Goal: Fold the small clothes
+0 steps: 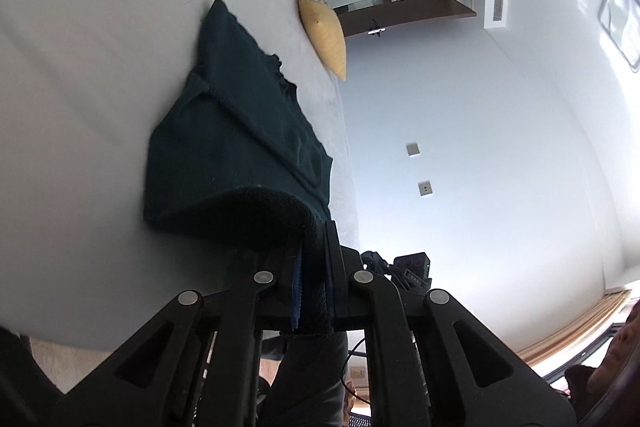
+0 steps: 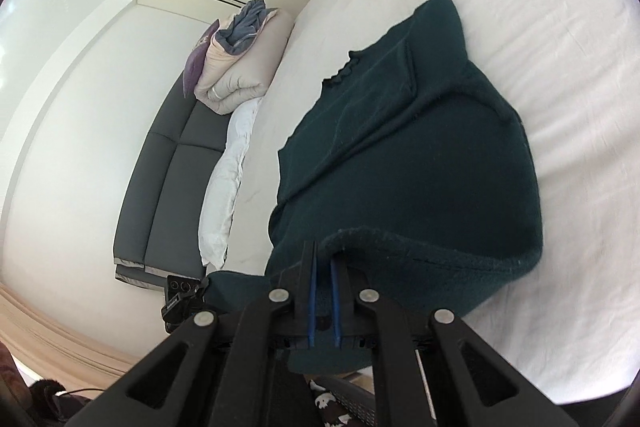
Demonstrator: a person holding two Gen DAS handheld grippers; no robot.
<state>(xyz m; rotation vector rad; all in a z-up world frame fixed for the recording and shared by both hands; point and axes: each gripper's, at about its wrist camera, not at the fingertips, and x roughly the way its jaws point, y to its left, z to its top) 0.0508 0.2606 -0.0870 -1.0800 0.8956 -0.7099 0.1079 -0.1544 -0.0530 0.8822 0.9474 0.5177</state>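
The dark green sweater (image 2: 400,155) is laid out on the big white bed (image 2: 540,27), and its near hem is lifted off the sheet. The sleeves look already folded in over the body, so the side folds are judged to be done. What is judged to be left is the last fold, where the lifted hem is carried up toward the neck end and laid down flat. The far end of the sweater is seen resting on the bed, near a yellow pillow (image 1: 324,23). One corner of the hem is pinched tight by the left gripper (image 1: 314,283), with cloth seen between its closed jaws. The other corner is held by the right gripper (image 2: 325,299), whose jaws are closed down on the cloth too. The part of the hem under both grippers is hidden, so how much cloth is caught cannot be told. The underside of the lifted part is in shadow and cannot be made out. The left view is a bit blurry. The near edge of the bed is cut off by the black gripper arms.
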